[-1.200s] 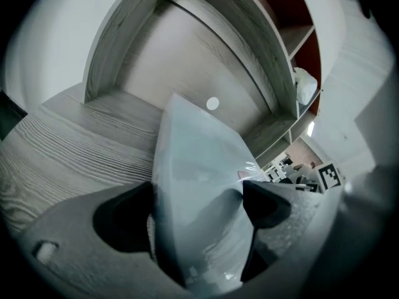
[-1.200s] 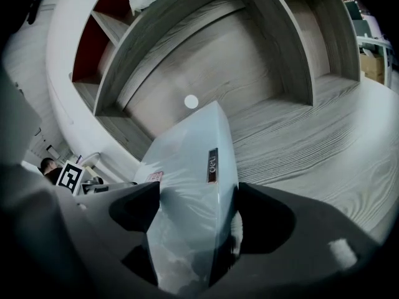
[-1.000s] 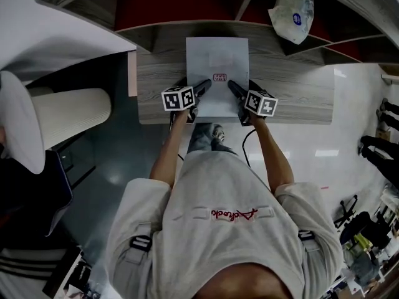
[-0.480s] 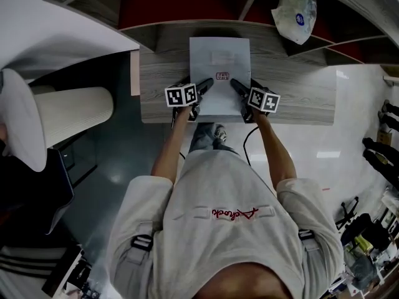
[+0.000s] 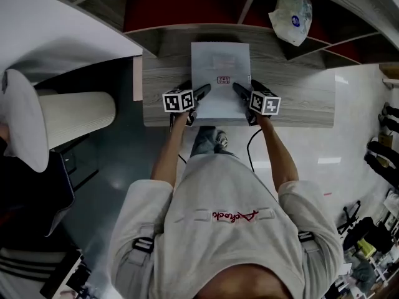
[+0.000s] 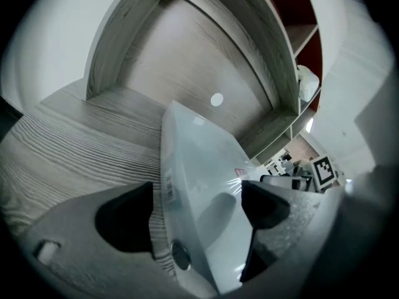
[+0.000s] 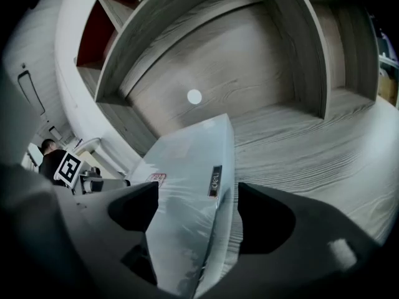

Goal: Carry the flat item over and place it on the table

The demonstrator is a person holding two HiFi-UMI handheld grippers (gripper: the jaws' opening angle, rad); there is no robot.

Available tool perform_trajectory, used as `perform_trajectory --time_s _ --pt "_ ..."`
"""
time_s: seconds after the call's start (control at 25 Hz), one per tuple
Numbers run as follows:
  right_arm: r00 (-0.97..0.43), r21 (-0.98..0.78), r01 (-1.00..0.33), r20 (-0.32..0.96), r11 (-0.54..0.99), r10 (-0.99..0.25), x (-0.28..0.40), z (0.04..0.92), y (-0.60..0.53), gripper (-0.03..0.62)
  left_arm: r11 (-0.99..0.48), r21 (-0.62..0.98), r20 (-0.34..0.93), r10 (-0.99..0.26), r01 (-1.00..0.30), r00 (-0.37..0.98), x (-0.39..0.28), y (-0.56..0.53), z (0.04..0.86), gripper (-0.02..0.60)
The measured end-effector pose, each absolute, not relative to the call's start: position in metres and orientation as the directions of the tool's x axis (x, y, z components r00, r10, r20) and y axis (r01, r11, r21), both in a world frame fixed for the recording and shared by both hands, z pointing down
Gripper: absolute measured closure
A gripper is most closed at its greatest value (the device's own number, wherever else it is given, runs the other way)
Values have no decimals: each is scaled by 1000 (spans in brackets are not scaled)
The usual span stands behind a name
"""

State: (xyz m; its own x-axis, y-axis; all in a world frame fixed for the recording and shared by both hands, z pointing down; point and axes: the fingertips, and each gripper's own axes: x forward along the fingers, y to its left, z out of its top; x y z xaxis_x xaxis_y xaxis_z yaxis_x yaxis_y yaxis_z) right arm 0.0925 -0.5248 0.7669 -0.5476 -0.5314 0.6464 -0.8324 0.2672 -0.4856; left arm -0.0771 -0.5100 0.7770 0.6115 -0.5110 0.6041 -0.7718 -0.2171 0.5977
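Left claw (image 5: 201,93) is clamped on the flat item's (image 5: 220,64) near-left edge. Item has barely shifted in the last second and lies mid-counter (image 5: 299,95) (we reckon it's down, only release left). Long axis runs straight away from us, red label at our end. Right claw (image 5: 240,92) grips the near-right edge.

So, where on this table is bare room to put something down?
Bare wood lies on the table left of the white box, up to its left edge, and a wider patch right of it. Crowded: the near middle, where left tongs and right tongs grip the box.
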Motion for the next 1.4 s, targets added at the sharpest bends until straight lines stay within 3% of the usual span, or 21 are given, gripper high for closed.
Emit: perform_trajectory --time_s 0.16,0.32,0.52,0.68,0.76,1.0,1.4 --pt "-507 -443 -856 615 267 -604 112 741 -527 223 -246 556 594 -550 -794 586 -99 -501 761 144" --pt "-501 -414 -861 591 296 -632 122 724 -518 305 -293 510 576 -582 -808 575 -111 -488 744 220" --pt "-498 -393 -864 577 315 -648 122 712 -502 431 -328 491 541 -611 -807 578 -110 -476 727 402" --pt "-515 -401 -853 548 333 -659 120 704 -489 566 -354 494 513 -619 -794 596 -104 -463 715 511" --pt "-539 -417 -838 527 352 -657 117 698 -482 589 -368 493 497 -625 -789 602 -101 -457 708 577" --pt "-561 -413 -822 469 392 -682 116 677 -455 589 -394 474 470 -643 -787 605 -97 -429 691 581" --pt "-522 -239 -852 347 465 -779 126 605 -420 589 -515 262 392 -716 -816 578 -79 -406 613 581"
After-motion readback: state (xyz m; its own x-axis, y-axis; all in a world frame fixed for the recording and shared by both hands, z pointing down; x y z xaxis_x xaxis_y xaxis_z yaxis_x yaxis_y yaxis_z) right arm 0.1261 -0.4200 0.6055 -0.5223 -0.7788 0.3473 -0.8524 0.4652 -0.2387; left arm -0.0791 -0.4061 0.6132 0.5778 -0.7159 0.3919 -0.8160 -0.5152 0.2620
